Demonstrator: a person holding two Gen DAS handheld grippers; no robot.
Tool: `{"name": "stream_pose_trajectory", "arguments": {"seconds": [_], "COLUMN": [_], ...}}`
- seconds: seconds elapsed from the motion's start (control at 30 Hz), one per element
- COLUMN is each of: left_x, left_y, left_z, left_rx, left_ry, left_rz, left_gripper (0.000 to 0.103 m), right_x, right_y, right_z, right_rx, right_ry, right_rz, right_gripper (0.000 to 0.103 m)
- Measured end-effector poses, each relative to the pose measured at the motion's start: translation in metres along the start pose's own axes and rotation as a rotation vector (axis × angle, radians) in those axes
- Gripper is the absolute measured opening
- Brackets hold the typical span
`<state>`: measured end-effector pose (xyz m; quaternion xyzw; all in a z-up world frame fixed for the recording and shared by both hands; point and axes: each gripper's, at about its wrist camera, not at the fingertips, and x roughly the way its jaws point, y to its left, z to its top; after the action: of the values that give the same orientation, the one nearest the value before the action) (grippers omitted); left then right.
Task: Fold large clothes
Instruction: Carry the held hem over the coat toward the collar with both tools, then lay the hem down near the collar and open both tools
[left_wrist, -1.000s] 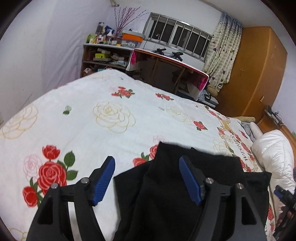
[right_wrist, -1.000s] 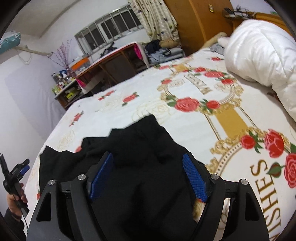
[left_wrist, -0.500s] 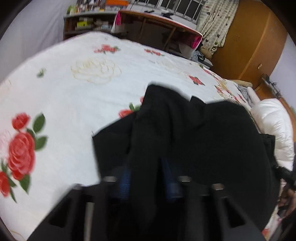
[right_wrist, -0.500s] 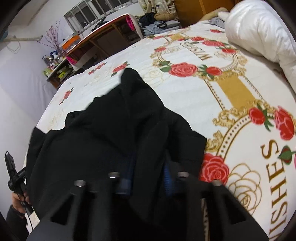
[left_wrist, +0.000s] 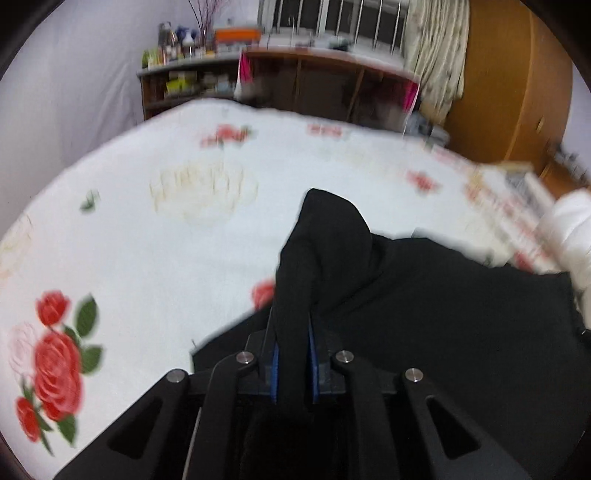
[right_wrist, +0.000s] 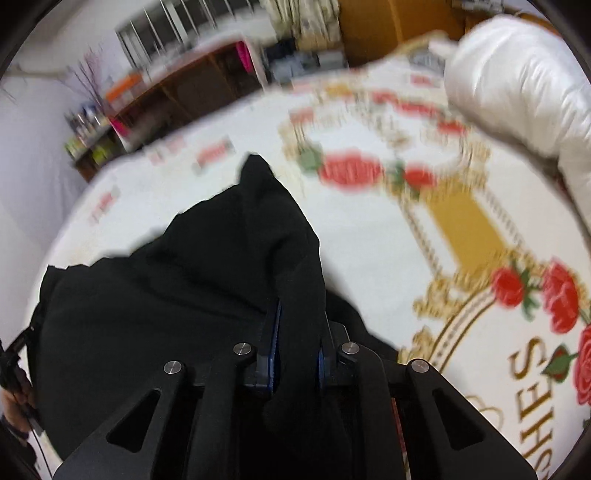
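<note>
A large black garment (left_wrist: 424, 302) lies on a white bedspread with red roses (left_wrist: 184, 240). My left gripper (left_wrist: 292, 363) is shut on a bunched fold of the garment, which rises in a peak ahead of the blue pads. My right gripper (right_wrist: 295, 354) is shut on another fold of the same black garment (right_wrist: 166, 288), also lifted into a peak. The cloth stretches between the two grippers. The view is motion-blurred.
A white puffy duvet (right_wrist: 517, 92) lies at the right side of the bed. A wooden desk and shelves (left_wrist: 295, 85) stand beyond the far edge of the bed, with a wooden wardrobe (left_wrist: 517, 92) to the right. The other hand (right_wrist: 14, 398) shows at the left edge.
Both grippers went from open over the garment to shut on folds of it, and the pinched cloth is now lifted off the bed. The cameras are moving.
</note>
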<state>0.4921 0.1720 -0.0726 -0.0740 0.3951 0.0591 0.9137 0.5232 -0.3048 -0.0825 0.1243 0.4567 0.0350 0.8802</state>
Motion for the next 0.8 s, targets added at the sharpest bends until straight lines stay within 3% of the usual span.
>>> {"name": "stream_pose_trajectory", "arguments": {"seconds": [0.27,0.43,0.63,0.7,0.8], "left_x": [0.012,0.009,-0.038,-0.056,-0.089], "left_y": [0.000,-0.008,0.009,0.008,-0.009], "left_z": [-0.009,-0.007,0.000,-0.001,-0.017], "left_rx": [0.000,0.030,-0.033,-0.044,-0.042], "left_ry": [-0.024,0.006,-0.050,-0.074,-0.120], "left_rz": [0.018,0.072,0.037,0.018,-0.062], "left_gripper": [0.016,0.023,0.026,0.026,0.027], "right_x": [0.020,0.021,-0.042,-0.061,-0.089], "right_y": [-0.006,-0.001,0.003,0.009,0.029], "right_z": [-0.001,-0.002,-0.003,-0.010,-0.034], "right_rx": [0.006,-0.003,-0.043,-0.064,-0.118], "right_ry": [-0.010,0.014,-0.087,-0.126,-0.167], "right_rz": [-0.022,-0.050,-0.059,-0.051,-0.004], "right_gripper": [0.017,0.019,0.027,0.040,0.042]}}
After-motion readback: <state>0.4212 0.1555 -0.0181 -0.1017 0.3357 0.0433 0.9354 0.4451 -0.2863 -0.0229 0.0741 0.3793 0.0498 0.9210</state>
